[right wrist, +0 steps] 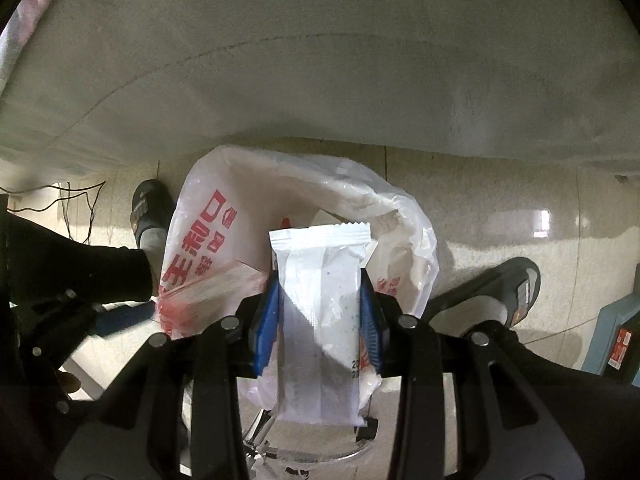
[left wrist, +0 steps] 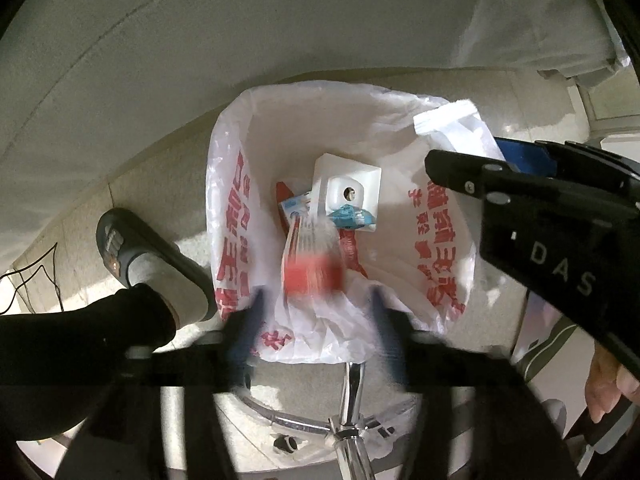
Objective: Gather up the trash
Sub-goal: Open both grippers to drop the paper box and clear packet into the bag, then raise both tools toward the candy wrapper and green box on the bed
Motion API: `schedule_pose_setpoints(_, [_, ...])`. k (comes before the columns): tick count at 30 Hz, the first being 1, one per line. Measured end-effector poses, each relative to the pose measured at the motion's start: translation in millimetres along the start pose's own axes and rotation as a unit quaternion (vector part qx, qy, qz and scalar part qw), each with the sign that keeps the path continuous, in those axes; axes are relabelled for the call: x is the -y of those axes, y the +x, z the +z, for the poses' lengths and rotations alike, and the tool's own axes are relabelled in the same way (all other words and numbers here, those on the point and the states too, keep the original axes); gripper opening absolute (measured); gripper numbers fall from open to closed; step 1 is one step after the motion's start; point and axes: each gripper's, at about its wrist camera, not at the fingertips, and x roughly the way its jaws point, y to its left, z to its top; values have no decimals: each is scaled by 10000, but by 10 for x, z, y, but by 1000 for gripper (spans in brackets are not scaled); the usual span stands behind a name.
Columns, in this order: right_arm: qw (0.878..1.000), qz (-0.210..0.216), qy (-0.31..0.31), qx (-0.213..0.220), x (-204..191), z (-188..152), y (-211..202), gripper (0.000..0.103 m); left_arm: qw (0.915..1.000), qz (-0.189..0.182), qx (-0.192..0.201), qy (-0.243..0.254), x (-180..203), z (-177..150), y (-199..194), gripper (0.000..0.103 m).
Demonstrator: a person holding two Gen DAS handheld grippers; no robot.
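Right wrist: white crinkled wrapper (right wrist: 320,304), speckled, upright.

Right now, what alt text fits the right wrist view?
The right claw grips a white sealed packet above a trash bin lined with a white bag with red print. Slippered feet stand on the tiled floor.

Left gripper (left wrist: 316,312) fingers apparently parted, blurred; right gripper (right wrist: 320,312) fingers clamped.
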Motion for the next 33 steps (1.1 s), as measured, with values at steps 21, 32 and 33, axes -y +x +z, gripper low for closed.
schedule_pose_setpoints(21, [9999, 2, 110, 82, 47, -4, -74, 47, 9999, 28, 60, -89, -66, -27, -29, 74])
schedule_pose_setpoints(32, [9995, 96, 248, 166, 85, -27, -177, 55, 9997, 85, 182, -106, -106, -49, -87, 79])
schedule_pose_setpoints(33, [9995, 115, 251, 169, 86, -29, -188, 57, 9997, 94, 202, -107, -111, -52, -97, 79])
